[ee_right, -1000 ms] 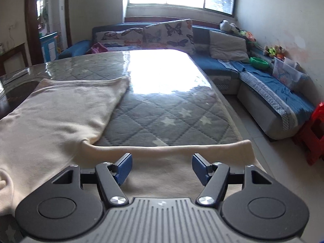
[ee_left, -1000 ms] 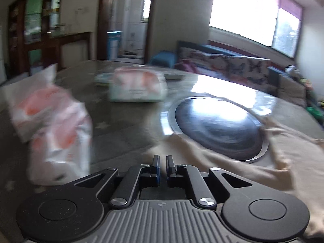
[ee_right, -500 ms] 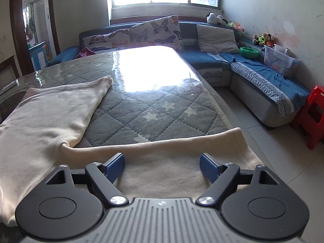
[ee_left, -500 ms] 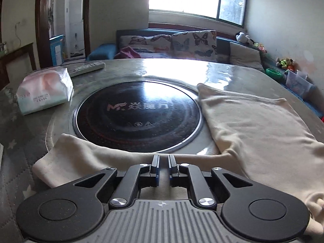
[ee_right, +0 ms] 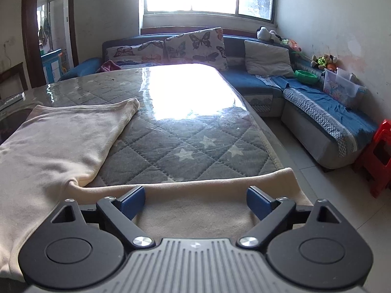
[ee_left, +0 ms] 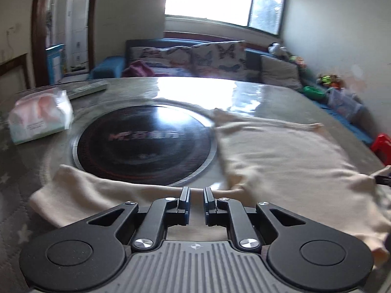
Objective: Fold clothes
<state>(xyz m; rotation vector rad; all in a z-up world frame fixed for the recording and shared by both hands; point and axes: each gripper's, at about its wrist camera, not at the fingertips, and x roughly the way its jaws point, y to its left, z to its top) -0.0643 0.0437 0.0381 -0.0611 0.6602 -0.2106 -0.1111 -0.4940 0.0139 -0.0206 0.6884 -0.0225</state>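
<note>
A cream long-sleeved garment [ee_left: 281, 151] lies spread flat on the table. Its left sleeve [ee_left: 102, 193] runs along the near edge under my left gripper [ee_left: 196, 201], whose jaws stand nearly together with a narrow gap and nothing visibly between them. In the right wrist view the garment's body [ee_right: 61, 141] lies to the left and its right sleeve [ee_right: 202, 200] stretches across below my right gripper [ee_right: 195, 200], which is wide open and empty just above the sleeve.
A round black induction hob [ee_left: 144, 141] is set in the table [ee_right: 185, 146], which has a quilted grey star cover under clear plastic. A tissue pack [ee_left: 40, 119] and a remote [ee_left: 88, 89] lie at left. A blue sofa [ee_right: 317, 112] and red stool [ee_right: 378, 156] stand right.
My left gripper swung right from the tissue packs to face the hob and garment, and its jaws parted slightly. My right gripper opened wider and shifted a little over the right sleeve.
</note>
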